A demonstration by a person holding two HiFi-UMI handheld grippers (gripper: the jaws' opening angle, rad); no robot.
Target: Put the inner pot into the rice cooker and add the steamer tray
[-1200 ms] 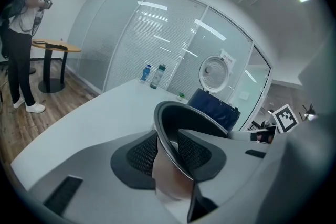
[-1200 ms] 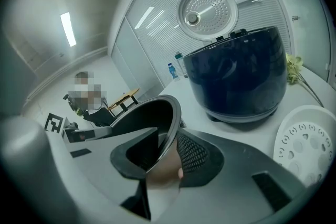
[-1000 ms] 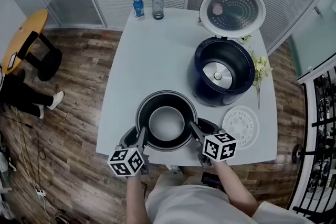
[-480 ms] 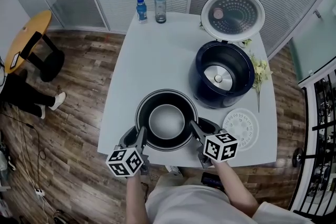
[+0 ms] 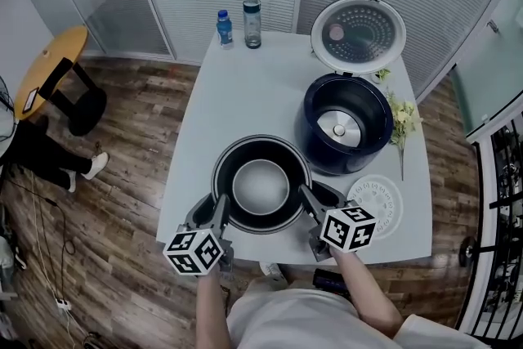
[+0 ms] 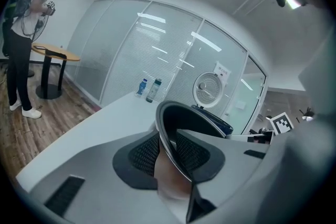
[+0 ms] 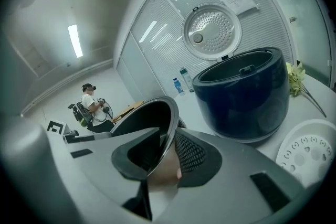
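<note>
The dark inner pot (image 5: 261, 145) hangs just above the near part of the white table (image 5: 237, 94). My left gripper (image 5: 219, 210) is shut on its left rim (image 6: 167, 128). The right gripper (image 5: 308, 205) is shut on its right rim (image 7: 167, 128). Both pairs of jaws have just been closing, with the rim between the pads. The dark blue rice cooker (image 5: 347, 149) stands open to the right, beyond the pot, with its lid (image 5: 358, 33) raised; it also appears in the right gripper view (image 7: 244, 94). The white perforated steamer tray (image 5: 377, 200) lies flat beside the right gripper.
Two bottles (image 5: 223, 27) (image 5: 252, 11) stand at the table's far edge. A sprig of flowers (image 5: 404, 118) lies right of the cooker. A round wooden side table (image 5: 45, 69) stands on the floor at left, and a person (image 6: 23, 34) is beside it.
Both grippers have risen a little with the inner pot between them, so the pot looks slightly larger and nearer. Cooker, tray and bottles have stayed where they were.
</note>
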